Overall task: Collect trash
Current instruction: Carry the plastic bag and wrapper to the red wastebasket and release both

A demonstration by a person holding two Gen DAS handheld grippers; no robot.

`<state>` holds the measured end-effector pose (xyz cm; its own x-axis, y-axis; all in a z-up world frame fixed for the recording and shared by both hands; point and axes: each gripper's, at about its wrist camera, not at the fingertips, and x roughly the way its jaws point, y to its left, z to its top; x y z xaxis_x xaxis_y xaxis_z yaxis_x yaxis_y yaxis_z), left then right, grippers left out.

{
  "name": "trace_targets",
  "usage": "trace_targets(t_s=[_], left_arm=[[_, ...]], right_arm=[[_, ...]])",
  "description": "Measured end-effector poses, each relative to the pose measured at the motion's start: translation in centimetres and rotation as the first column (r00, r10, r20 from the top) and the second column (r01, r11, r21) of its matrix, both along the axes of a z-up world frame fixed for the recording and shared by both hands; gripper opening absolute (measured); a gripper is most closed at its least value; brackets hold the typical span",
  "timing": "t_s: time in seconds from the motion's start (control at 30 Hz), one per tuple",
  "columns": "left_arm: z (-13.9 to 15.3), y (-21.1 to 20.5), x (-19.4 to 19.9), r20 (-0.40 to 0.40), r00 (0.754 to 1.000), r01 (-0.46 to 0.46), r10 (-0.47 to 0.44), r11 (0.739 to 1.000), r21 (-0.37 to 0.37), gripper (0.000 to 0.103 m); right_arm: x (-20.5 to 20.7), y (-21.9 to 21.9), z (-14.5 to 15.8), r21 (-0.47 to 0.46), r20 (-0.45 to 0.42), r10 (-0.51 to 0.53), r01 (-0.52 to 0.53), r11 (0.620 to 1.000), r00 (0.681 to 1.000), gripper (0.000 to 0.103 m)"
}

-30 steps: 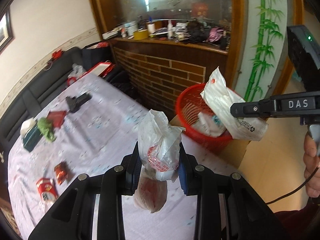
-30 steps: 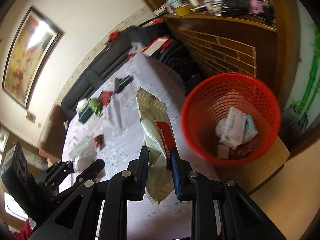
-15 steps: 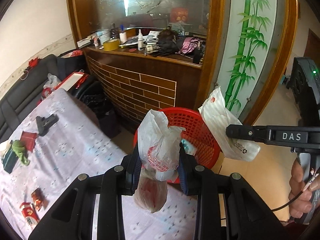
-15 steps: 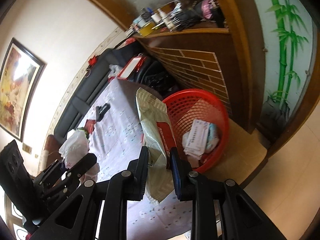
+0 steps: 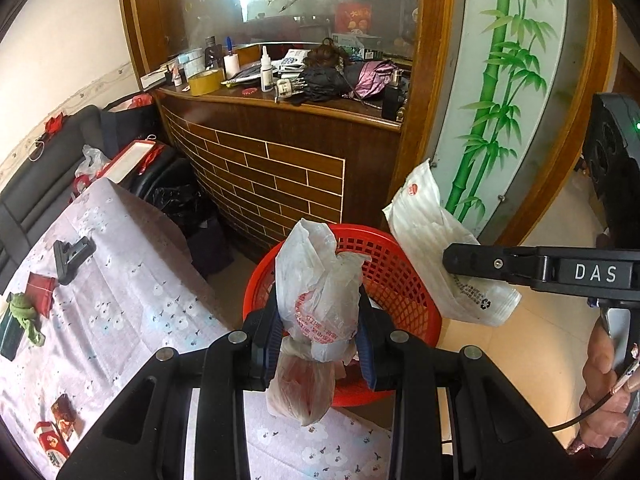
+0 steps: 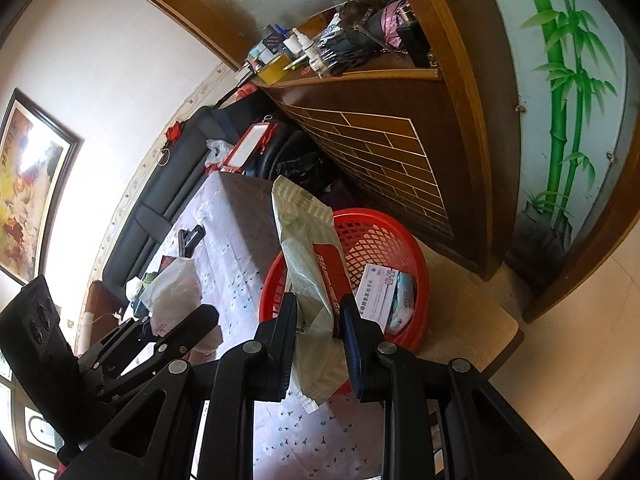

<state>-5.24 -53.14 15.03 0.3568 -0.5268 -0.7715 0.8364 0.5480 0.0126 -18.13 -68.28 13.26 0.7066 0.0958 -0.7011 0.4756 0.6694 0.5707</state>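
Observation:
My left gripper is shut on a knotted white plastic bag and holds it in front of a red mesh basket on the floor past the table's end. My right gripper is shut on a flat pale wrapper with a red band, held beside the red basket. The same wrapper shows at right in the left wrist view, above the basket's right rim. The basket holds a white box and other litter.
The table has a floral cloth with loose items: a black object, a red packet, a green scrap, red wrappers. A brick-faced wooden counter stands behind the basket. A black sofa lies beyond.
Both grippers have moved off the table toward the red basket with their loads. The basket now sits directly behind the plastic bag and closer in view.

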Motion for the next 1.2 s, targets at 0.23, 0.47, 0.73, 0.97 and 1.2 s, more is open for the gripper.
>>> trace_targets(t_s=[0.23,0.47,0.73,0.97,1.2], left_arm=[[-0.6,-0.8,0.8,-0.006,1.0,-0.021,0.022,1.0,0.015,0.031],[-0.4,-1.3,1.2,-0.011,0.999,-0.043,0.043,0.999,-0.003,0.053],[-0.4,-0.6,1.5,-0.006,0.997,-0.081,0.081,0.997,0.007,0.059],[-0.5,1.1,1.5,0.003,0.993,-0.117,0.117,0.993,0.014,0.061],[-0.5,4.3,1.2,0.007,0.987,-0.16,0.159,0.987,0.003,0.061]], right_arm=[[2.0,-0.6,-1.0,0.016,-0.013,0.031,-0.031,0.999,0.999,0.025],[2.9,-1.5,-1.1,0.01,-0.019,0.021,-0.021,1.0,1.0,0.039],[2.1,-2.5,-0.4,-0.008,-0.01,-0.007,0.007,1.0,1.0,0.05],[1.4,-1.9,0.2,-0.046,-0.014,-0.009,0.008,0.999,1.0,0.05],[1.9,1.4,0.8,-0.104,-0.007,0.067,-0.068,0.992,0.998,0.05]])
